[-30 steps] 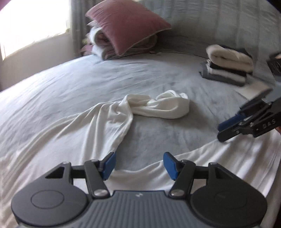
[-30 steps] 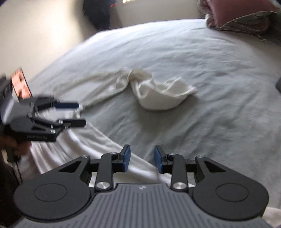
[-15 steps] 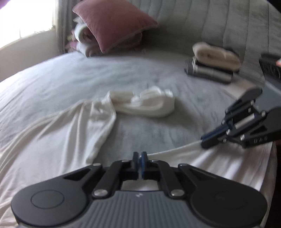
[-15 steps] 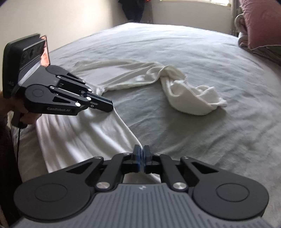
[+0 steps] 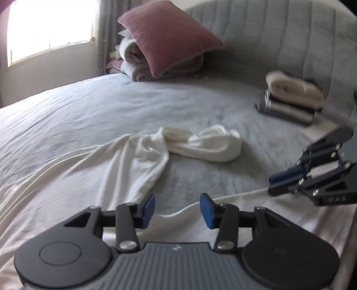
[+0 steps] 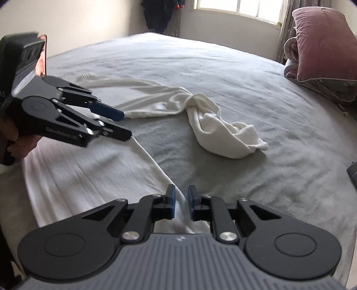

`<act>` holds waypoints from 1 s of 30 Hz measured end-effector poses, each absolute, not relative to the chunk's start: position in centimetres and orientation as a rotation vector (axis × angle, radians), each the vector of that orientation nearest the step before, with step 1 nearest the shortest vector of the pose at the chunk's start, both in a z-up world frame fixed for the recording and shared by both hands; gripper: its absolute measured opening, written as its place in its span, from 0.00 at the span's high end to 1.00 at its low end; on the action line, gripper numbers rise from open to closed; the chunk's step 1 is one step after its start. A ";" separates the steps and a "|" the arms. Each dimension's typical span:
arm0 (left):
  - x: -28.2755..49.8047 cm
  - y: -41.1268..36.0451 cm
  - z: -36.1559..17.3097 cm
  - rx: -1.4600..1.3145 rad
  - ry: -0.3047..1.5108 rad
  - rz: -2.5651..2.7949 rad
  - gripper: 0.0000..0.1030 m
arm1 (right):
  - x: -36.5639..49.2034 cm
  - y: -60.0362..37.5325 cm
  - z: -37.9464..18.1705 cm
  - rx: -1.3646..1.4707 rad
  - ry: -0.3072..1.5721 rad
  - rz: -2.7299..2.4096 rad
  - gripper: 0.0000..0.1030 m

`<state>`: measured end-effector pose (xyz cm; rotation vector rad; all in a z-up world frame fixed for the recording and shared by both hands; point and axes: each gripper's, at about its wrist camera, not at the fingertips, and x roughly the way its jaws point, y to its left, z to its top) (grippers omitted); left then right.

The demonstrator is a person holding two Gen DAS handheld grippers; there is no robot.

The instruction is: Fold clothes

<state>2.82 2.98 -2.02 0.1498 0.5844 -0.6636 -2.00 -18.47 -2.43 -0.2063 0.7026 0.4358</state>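
Note:
A white garment (image 5: 125,169) lies spread over the near side of the grey bed (image 5: 111,104), one twisted sleeve (image 5: 207,147) bunched toward the middle. My left gripper (image 5: 177,209) hovers over the garment's near edge. Its jaws are opening, and the hem runs just below and between the pads without being pinched. In the right wrist view the garment (image 6: 89,174) fills the lower left. My right gripper (image 6: 181,204) is opening too, a narrow gap showing with the white hem in it. Each gripper appears in the other's view: the right (image 5: 270,185), the left (image 6: 125,126).
A pink pillow (image 5: 169,38) leans on rolled bedding at the headboard. A stack of folded clothes (image 5: 290,100) sits at the far right of the bed. A window (image 6: 238,9) and dark hanging clothing (image 6: 160,13) are beyond the bed. A hand (image 6: 20,142) holds the left gripper.
Both grippers stood open a second ago, closed at the hem half a second ago, and have opened again now. The right wrist has rolled and shifted a little.

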 end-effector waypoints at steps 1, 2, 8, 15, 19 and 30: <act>2.5 3.9 -1.9 0.130 0.584 -0.665 0.53 | -2.2 -18.4 -2.3 -0.191 0.699 0.455 0.82; 2.2 4.7 -1.8 0.115 0.585 -0.666 0.52 | -2.4 -18.3 -2.2 -0.177 0.695 0.474 0.81; -0.7 8.2 -2.8 0.158 0.595 -0.648 0.45 | -4.8 -15.9 -2.4 -0.141 0.678 0.668 0.74; -3.9 11.7 -4.2 0.249 0.612 -0.666 0.32 | -8.2 -12.6 -3.7 -0.255 0.673 0.802 0.65; -3.9 13.1 -3.6 0.245 0.643 -0.658 0.26 | -8.4 -13.2 -3.4 -0.212 0.696 0.786 0.65; 1.1 10.2 -0.8 0.170 0.636 -0.517 0.24 | -5.0 -15.5 -1.1 -0.073 0.740 0.499 0.58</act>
